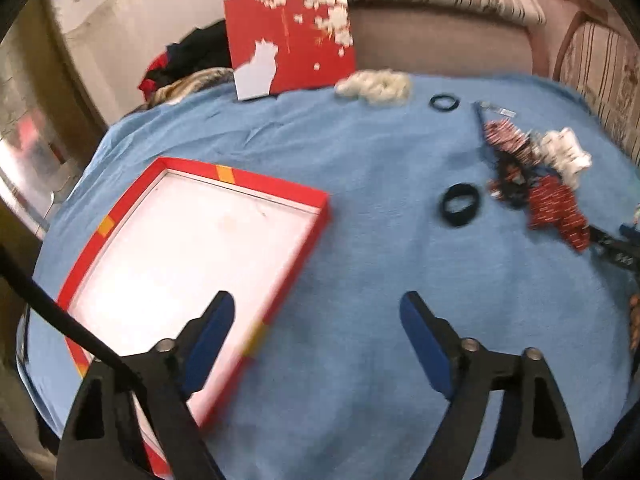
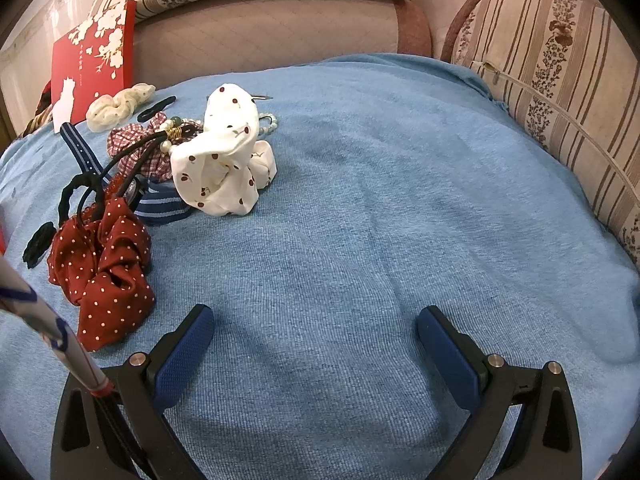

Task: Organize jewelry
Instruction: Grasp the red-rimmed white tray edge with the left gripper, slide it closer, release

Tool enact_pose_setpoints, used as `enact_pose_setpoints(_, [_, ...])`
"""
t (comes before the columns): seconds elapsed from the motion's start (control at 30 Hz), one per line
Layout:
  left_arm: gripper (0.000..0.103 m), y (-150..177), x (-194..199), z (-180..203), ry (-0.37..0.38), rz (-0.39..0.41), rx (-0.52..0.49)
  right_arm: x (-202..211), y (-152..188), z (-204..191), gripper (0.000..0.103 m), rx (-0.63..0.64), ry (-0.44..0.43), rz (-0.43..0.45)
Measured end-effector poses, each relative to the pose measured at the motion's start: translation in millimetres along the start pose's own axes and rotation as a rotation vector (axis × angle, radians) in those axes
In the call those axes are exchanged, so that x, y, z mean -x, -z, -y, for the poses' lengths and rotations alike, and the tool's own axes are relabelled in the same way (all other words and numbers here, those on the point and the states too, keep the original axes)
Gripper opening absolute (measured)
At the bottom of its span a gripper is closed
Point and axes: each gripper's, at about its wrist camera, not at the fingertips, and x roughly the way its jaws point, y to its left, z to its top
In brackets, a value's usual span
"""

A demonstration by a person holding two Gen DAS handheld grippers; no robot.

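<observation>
Both grippers stand with jaws apart and nothing between them: the left gripper hangs over the blue cloth beside the red tray, whose white floor is bare, and the right gripper over bare cloth. From the left gripper, a black hair tie lies at one o'clock; from the right gripper, the hair accessories pile at ten o'clock, with a red dotted scrunchie nearest and a white cherry-print scrunchie behind.

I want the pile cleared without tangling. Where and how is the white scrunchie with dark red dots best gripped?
Probably grip the white scrunchie by its raised top fold, coming from above on its right side: that fold stands upright and free, while its left side touches the black hair ties.
</observation>
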Motion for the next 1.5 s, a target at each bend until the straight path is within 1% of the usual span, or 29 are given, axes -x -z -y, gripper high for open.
enact_pose_setpoints(0.03, [0.069, -2, -11, -5, -0.004, -0.025, -0.026, 0, 0, 0, 0.103, 0.0, 0.0, 0.0])
enact_pose_setpoints(0.07, [0.051, -5, -19, -7, -0.012, -0.047, -0.041, 0, 0, 0, 0.103, 0.0, 0.0, 0.0])
enact_pose_setpoints(0.1, [0.032, -5, -32, -11, -0.013, -0.091, -0.062, 0, 0, 0, 0.103, 0.0, 0.0, 0.0])
enact_pose_setpoints(0.17, [0.014, -6, -47, -15, 0.013, -0.147, -0.062, 0, 0, 0, 0.103, 0.0, -0.001, 0.001])
enact_pose_setpoints(0.2, [0.013, -7, -52, -19, 0.024, -0.154, -0.046, 0, 0, 1, 0.103, 0.001, -0.001, 0.0])
enact_pose_setpoints(0.27, [0.011, -12, -54, -25, 0.084, -0.155, 0.002, 0, 0, 1, 0.103, 0.0, -0.002, 0.002])
enact_pose_setpoints(0.37, [0.008, -28, -60, -29, 0.119, -0.161, 0.068, 0, -1, 3, 0.103, -0.002, -0.008, 0.004])
enact_pose_setpoints(0.4, [0.007, -37, -66, -31, 0.127, -0.168, 0.104, 0, -2, 3, 0.103, -0.003, -0.01, 0.004])
enact_pose_setpoints(0.5, [0.006, -69, -85, -31, 0.116, -0.174, 0.179, 0, -1, 4, 0.103, -0.004, -0.012, 0.006])
enact_pose_setpoints(0.6, [0.005, -93, -99, -30, 0.084, -0.168, 0.226, -1, -2, 4, 0.103, -0.004, -0.014, 0.007])
enact_pose_setpoints(0.67, [0.006, -98, -99, -32, 0.088, -0.159, 0.244, -1, -1, 4, 0.103, -0.004, -0.015, 0.008])
enact_pose_setpoints(0.73, [0.006, -94, -81, -30, 0.086, -0.121, 0.246, -1, -1, 4, 0.103, -0.005, -0.016, 0.008])
enact_pose_setpoints(0.77, [0.009, -92, -73, -31, 0.081, -0.11, 0.24, -1, -1, 4, 0.103, -0.005, -0.017, 0.008])
enact_pose_setpoints(0.83, [0.028, -86, -49, -29, 0.059, -0.072, 0.214, -2, -1, 4, 0.103, -0.004, -0.017, 0.006])
enact_pose_setpoints(0.87, [0.046, -83, -36, -29, 0.052, -0.049, 0.21, -2, -1, 4, 0.103, -0.004, -0.017, 0.004])
enact_pose_setpoints(0.9, [0.056, -77, -19, -28, 0.042, -0.019, 0.214, -2, 0, 4, 0.103, -0.004, -0.016, 0.004])
enact_pose_setpoints(0.93, [0.057, -71, -3, -27, 0.037, 0.008, 0.222, -2, -1, 3, 0.103, -0.002, -0.015, -0.001])
enact_pose_setpoints(1.03, [0.059, -60, 30, -22, 0.018, 0.04, 0.216, -6, -7, 5, 0.103, -0.013, -0.027, -0.06])
enact_pose_setpoints(1.07, [0.062, -56, 39, -20, 0.012, 0.05, 0.218, -7, -8, 6, 0.103, -0.015, -0.031, -0.077])
enact_pose_setpoints(1.1, [0.068, -52, 46, -17, 0.012, 0.057, 0.22, -7, -8, 6, 0.103, -0.012, -0.032, -0.085])
enact_pose_setpoints(1.17, [0.072, -43, 58, -11, 0.015, 0.058, 0.225, -6, -8, 4, 0.103, 0.016, -0.038, -0.092])
enact_pose_setpoints(1.27, [0.072, -28, 70, 3, 0.022, 0.045, 0.235, 0, -5, 5, 0.103, 0.024, -0.039, -0.095])
enact_pose_setpoints(1.3, [0.073, -22, 72, 9, 0.02, 0.032, 0.24, 3, -3, 4, 0.102, 0.03, -0.028, -0.103])
enact_pose_setpoints(1.33, [0.073, -15, 74, 13, 0.021, 0.021, 0.251, 9, -1, 4, 0.096, 0.03, -0.019, -0.109])
enact_pose_setpoints(1.37, [0.076, -11, 75, 16, 0.027, 0.016, 0.261, 16, 2, 4, 0.092, 0.017, -0.031, -0.113])
enact_pose_setpoints(1.4, [0.081, -4, 76, 21, 0.049, 0.008, 0.272, 23, 5, 5, 0.085, 0.0, -0.053, -0.108])
enact_pose_setpoints(1.43, [0.082, 2, 76, 26, 0.066, 0.0, 0.271, 29, 7, 7, 0.084, -0.009, -0.067, -0.103])
enact_pose_setpoints(1.47, [0.082, 6, 76, 30, 0.068, -0.003, 0.267, 41, 10, 6, 0.084, -0.014, -0.085, -0.082])
enact_pose_setpoints(1.5, [0.082, 9, 77, 34, 0.065, -0.003, 0.257, 51, 13, 5, 0.084, -0.005, -0.083, -0.059])
